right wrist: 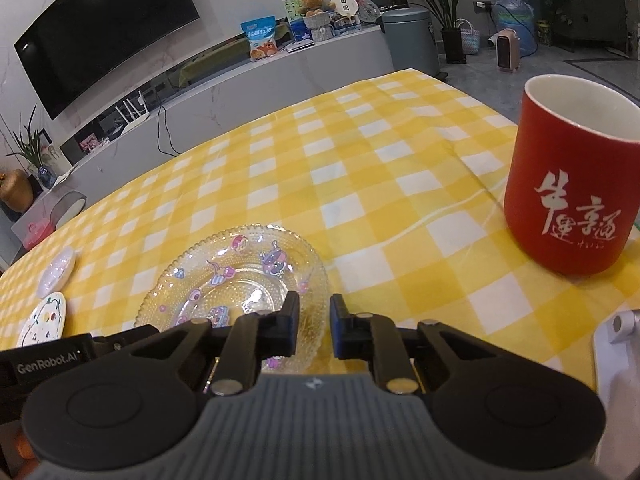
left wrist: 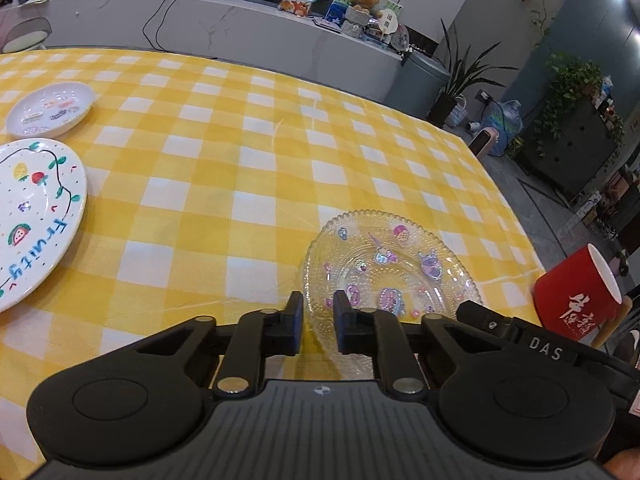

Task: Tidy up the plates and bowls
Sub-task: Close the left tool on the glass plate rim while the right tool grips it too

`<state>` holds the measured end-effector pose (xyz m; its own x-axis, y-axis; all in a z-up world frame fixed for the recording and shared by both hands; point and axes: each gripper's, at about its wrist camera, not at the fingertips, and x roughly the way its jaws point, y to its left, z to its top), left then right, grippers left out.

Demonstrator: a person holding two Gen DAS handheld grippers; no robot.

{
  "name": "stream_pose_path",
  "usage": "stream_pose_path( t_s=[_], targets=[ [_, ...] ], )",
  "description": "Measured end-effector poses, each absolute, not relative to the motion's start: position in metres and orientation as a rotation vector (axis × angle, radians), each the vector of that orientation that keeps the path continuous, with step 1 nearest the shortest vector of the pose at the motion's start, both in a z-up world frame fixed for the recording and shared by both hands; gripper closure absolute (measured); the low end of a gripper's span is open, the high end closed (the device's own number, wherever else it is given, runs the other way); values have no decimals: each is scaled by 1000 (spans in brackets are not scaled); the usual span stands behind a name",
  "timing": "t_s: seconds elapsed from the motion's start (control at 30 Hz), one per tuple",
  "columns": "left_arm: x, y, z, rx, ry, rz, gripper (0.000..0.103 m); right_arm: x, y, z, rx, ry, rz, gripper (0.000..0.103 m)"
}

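Both grippers, left [left wrist: 318, 312] and right [right wrist: 314, 314], are clamped on the glass plate's [left wrist: 394, 258] near rim; uneven lifting could make this slippery plate twist free.

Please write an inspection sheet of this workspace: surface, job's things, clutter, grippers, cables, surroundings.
Surface: table under a yellow-and-white checked cloth.
Job's things: clear glass plate near the front edge; fruit-painted white plate and small white dish far to its left.
Clutter: red mug, upright, right of the glass plate.
Grippers: left gripper and right gripper each straddle the glass plate's near rim, fingers narrowly apart; contact unclear.
Cables: black cable down the counter front.
Surroundings: television, potted plant, bin.
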<state>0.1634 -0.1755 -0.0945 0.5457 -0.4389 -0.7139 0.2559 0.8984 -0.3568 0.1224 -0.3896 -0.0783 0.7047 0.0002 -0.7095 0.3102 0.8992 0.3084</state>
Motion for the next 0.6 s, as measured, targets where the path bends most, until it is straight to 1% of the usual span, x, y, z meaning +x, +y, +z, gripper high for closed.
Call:
stream_pose_path(
  t_s=[0.17, 0.27, 0.4, 0.6],
  targets=[
    [161, -176, -94, -196, 886, -416, 88, 122, -387, -78, 424, 775, -185, 89],
    [160, -173, -92, -196, 887, -412, 89, 122, -387, -76, 431, 781, -194, 91],
    [157, -165, -89, -213, 893, -402, 92, 122, -387, -70, 466, 843, -197, 94],
    [144, -149, -79, -208, 875, -394, 93, 113, -381, -65, 537, 893, -167, 94]
  ],
)
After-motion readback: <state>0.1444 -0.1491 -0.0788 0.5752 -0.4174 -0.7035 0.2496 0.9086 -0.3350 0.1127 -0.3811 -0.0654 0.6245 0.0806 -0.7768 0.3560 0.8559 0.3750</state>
